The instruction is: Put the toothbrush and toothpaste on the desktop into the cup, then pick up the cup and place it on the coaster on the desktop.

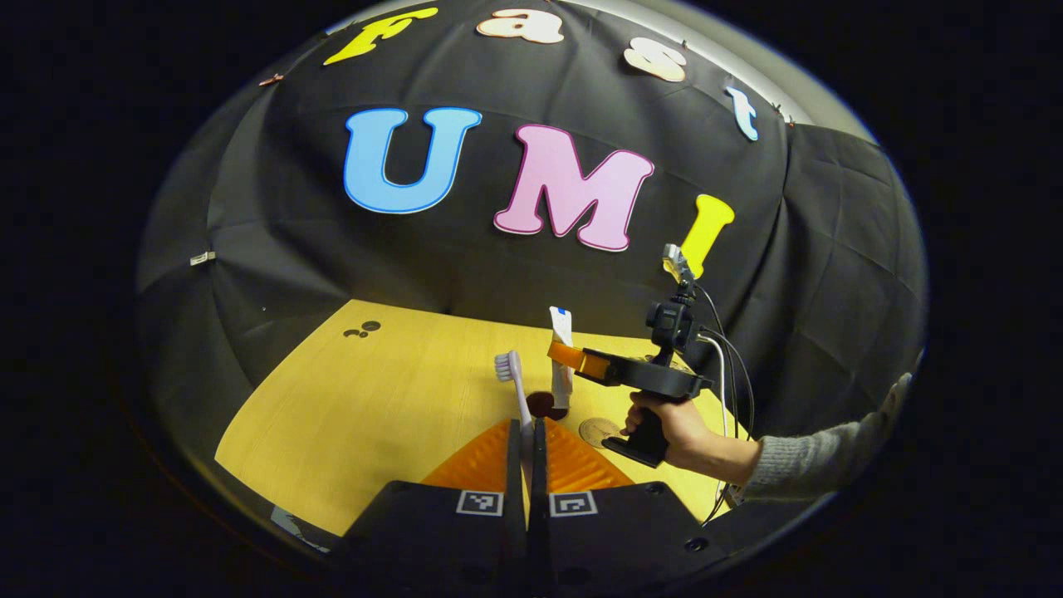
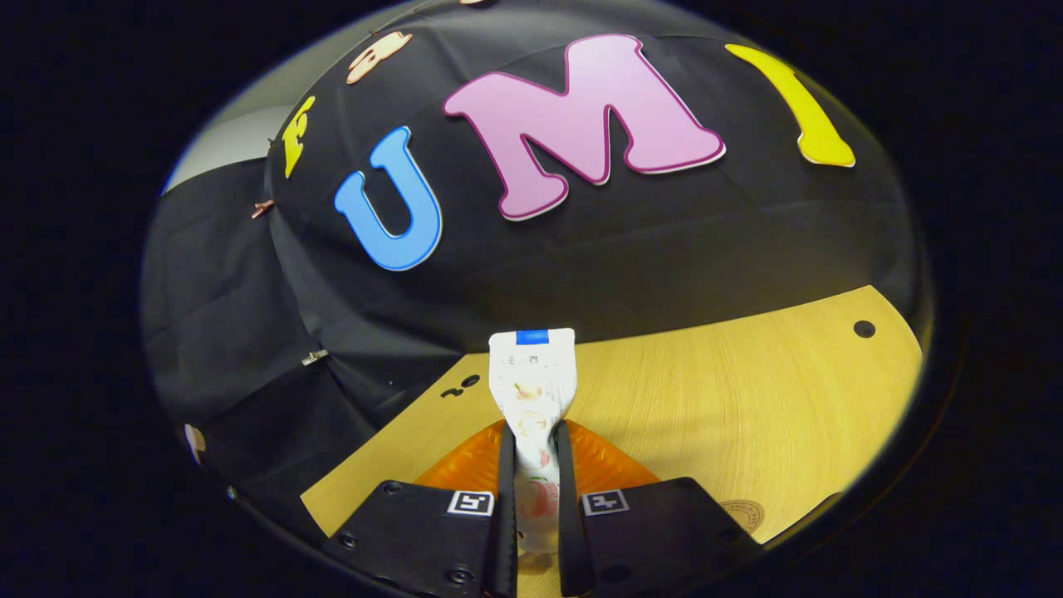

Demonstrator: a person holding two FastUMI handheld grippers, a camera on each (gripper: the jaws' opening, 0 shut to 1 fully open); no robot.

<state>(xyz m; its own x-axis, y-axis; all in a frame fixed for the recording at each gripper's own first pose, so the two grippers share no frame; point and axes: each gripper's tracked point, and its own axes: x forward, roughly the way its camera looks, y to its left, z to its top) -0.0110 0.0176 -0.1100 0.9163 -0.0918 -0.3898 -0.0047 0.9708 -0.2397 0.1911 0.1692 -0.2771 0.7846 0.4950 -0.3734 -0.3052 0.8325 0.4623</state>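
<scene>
Toothpaste (image 2: 532, 399) sits clamped in our right tongs (image 2: 531, 465), toothbrush (image 1: 513, 384) in our left tongs (image 1: 528, 453); loose squeezing could drop either beside the cup (image 1: 544, 404).

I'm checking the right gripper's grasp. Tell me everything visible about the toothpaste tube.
The toothpaste tube is white soft plastic with fruit pictures and a blue strip along its flat crimped end. It stands upright, crimp up, clamped at its lower half by the right gripper, lifted above the wooden desktop.
</scene>
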